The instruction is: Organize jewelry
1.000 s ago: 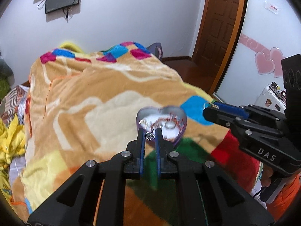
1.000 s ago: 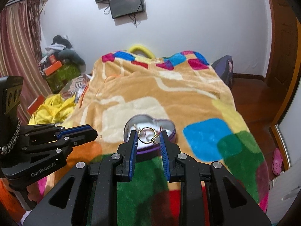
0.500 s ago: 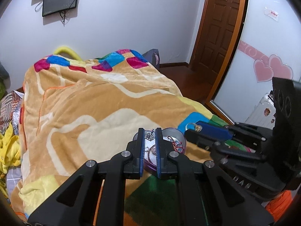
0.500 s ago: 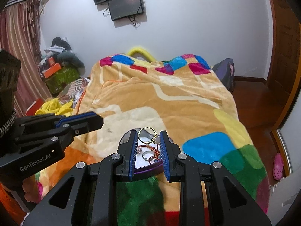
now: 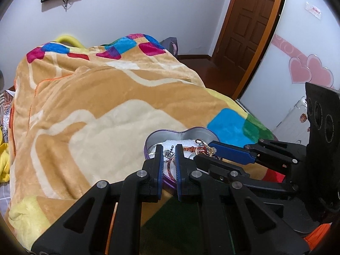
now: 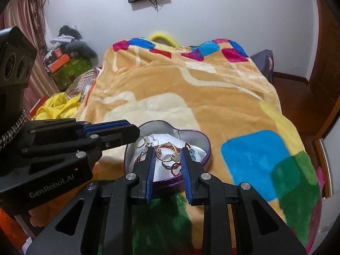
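Note:
A purple heart-shaped tin (image 5: 180, 135) (image 6: 191, 137) with a white lining sits on the blanket and holds several rings and a red beaded bracelet (image 6: 170, 146). My left gripper (image 5: 169, 152) is shut on a small silver crown charm (image 5: 168, 153) just over the tin's near rim. My right gripper (image 6: 166, 155) is shut on a gold ring with a pale stone (image 6: 167, 154), held over the tin's inside. The right gripper's fingers (image 5: 231, 153) show in the left wrist view beside the tin, and the left gripper's fingers (image 6: 114, 132) show in the right wrist view.
The tin lies on an orange patchwork blanket (image 5: 106, 97) (image 6: 212, 89) covering a bed. A yellow cloth (image 6: 57, 106) and clutter lie left of the bed. A brown door (image 5: 250, 27) and a wall with pink hearts (image 5: 310, 72) stand to the right.
Both grippers have moved forward and down to the tin, each still holding its piece. The tin now appears closer, under the fingertips.

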### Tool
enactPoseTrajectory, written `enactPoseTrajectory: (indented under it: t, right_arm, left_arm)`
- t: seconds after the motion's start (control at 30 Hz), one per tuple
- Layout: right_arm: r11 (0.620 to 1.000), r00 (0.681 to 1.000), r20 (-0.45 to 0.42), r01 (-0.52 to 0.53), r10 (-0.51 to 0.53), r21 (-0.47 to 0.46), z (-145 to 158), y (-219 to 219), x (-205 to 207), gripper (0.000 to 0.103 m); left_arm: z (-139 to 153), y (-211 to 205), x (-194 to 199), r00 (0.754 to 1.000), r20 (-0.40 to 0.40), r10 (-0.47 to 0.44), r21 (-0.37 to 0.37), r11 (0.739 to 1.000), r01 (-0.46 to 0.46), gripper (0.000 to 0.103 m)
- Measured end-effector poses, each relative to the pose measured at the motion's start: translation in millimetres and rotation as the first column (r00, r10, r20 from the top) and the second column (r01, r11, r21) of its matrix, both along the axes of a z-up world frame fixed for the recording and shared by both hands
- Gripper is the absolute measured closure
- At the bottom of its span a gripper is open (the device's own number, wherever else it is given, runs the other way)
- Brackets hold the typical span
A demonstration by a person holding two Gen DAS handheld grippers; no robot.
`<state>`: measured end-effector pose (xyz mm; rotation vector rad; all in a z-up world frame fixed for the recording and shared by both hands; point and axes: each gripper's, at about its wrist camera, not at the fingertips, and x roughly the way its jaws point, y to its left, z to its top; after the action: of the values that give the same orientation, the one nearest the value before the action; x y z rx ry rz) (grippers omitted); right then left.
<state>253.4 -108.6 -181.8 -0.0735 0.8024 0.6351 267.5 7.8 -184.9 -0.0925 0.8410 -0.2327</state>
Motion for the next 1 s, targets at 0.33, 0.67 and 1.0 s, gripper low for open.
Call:
enactPoseTrajectory:
  t: [0.33,0.67,1.0]
  right_arm:
    - [1.0,1.0,-0.014,-0.005,0.005,-0.017,1,3,1,0.081]
    - [1.0,1.0,0.01,0.005,-0.005,-0.031,19,-1,-10,0.076]
    - [0.994,0.977,0.196,0.077,-0.09,0.071,93,-30,-54,0.067]
  left_arm:
    - [4,4,-6,1.0,-0.002,0.012,-0.006,1.0,-0.012,0.094]
    - [35,12,-30,0.998,0.054,0.035,-0.017,0.999,-0.034,0.085]
    - [104,17,-85,0.969,0.229,0.088,-0.051,0.996,-0.079,0.07]
